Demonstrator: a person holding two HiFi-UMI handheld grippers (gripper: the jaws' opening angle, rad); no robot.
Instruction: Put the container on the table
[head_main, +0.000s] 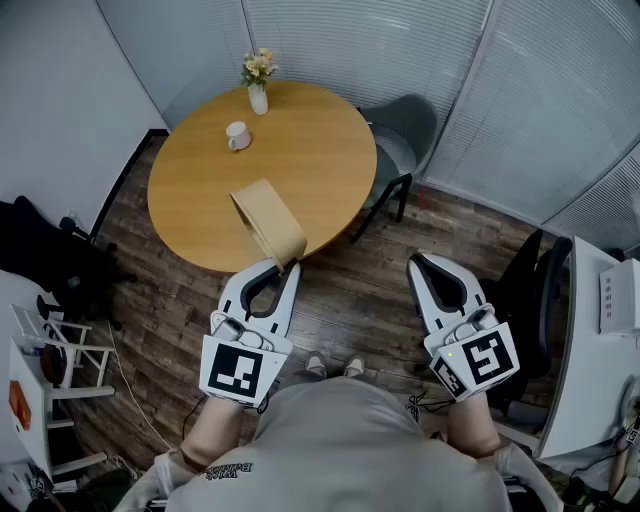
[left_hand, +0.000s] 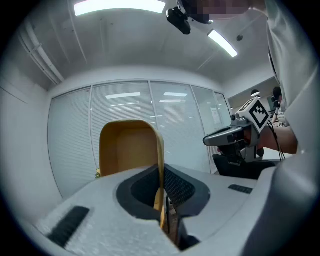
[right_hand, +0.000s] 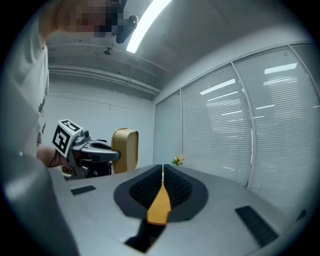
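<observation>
Left tool (head_main: 284, 266), centre frame, pinches the tan container (head_main: 268, 220) by its wall at the round surface's (head_main: 330, 150) lower edge. Right tool (head_main: 417, 261) is pressed together, empty. The shirt print (head_main: 228, 470) is unreadable.

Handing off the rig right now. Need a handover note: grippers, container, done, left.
Left gripper: shut on the wall of the tan container, held in the air at the round table's near edge.
Right gripper: shut, empty, over the floor.
Done: container in hand.
Left: set it on the table, away from the mug and flower vase, then release.
</observation>
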